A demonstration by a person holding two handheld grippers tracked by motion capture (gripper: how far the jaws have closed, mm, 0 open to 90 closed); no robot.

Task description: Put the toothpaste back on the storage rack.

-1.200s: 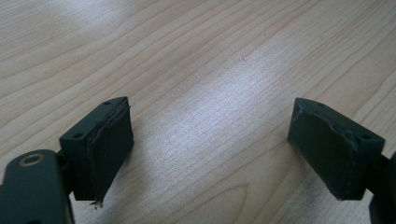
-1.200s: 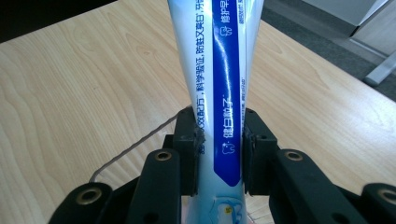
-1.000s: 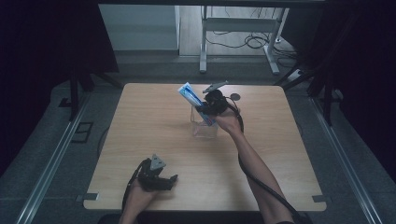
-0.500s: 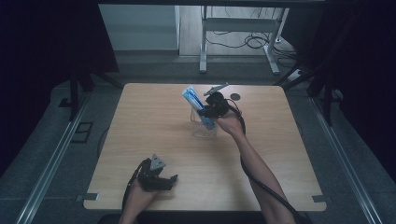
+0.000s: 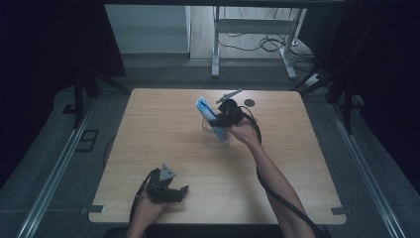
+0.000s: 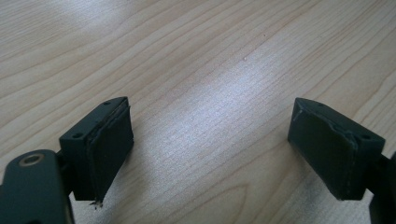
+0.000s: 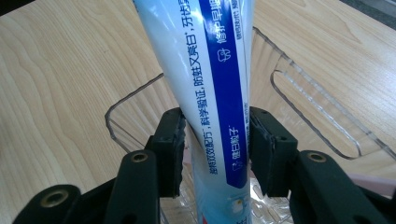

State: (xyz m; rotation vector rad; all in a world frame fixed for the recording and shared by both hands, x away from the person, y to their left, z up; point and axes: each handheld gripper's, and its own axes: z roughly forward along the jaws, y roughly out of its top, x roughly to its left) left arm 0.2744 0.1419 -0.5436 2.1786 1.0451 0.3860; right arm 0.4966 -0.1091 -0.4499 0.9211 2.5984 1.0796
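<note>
While the left claw [image 5: 171, 191] is held wide apart over bare worktop [image 5: 163, 129] at the near edge, the toothpaste tube [image 7: 219, 88] is seen standing tilted in the clear plastic holder [image 7: 322, 121] farther off, the right claw [image 7: 215, 149] having just been loosened around it.

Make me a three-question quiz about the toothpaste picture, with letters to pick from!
1. Where does the bottom of the toothpaste tube stand?
A in the clear box
B on the floor
C on a chair

2. What colour is the tube's wide stripe?
A red
B blue
C green

3. What is between the jaws of the left gripper?
A a tube
B a cup
C nothing

Answers: 1 A, its lower end is inside the see-through walls. 2 B, a dark blue band runs along it. 3 C, bare wood shows between the wide jaws.
</note>
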